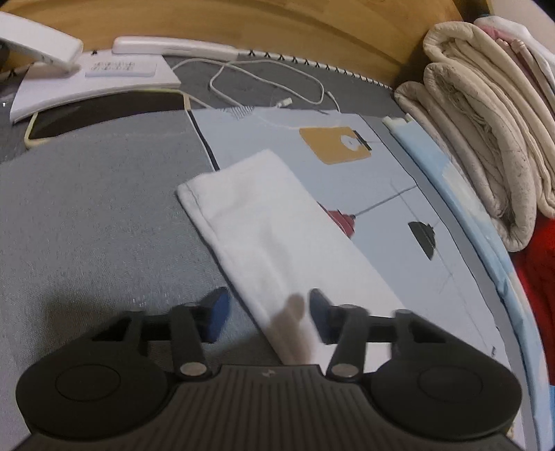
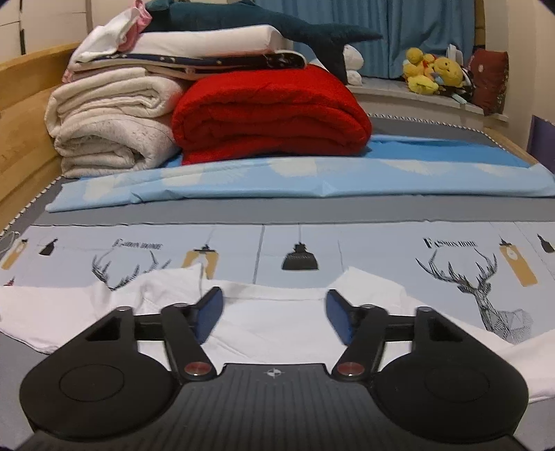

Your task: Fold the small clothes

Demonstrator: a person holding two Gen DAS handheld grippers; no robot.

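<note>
A white garment (image 2: 274, 322) lies spread on the bed over a pale blue printed sheet (image 2: 381, 249). In the right wrist view my right gripper (image 2: 274, 314) is open just above its middle, with a raised fold to each side. In the left wrist view a long white part of the garment (image 1: 263, 229) runs away from me across the grey cover and the printed sheet (image 1: 392, 180). My left gripper (image 1: 269, 314) is open over its near end, one blue pad on each side of the cloth. Neither holds anything.
Folded cream blankets (image 2: 111, 128) and a red blanket (image 2: 274, 114) are stacked at the far side on a light blue sheet (image 2: 312, 177). A white cable (image 1: 263, 93), a phone (image 1: 104, 114) and a white lamp base (image 1: 93, 83) lie by the wooden headboard (image 1: 277, 31).
</note>
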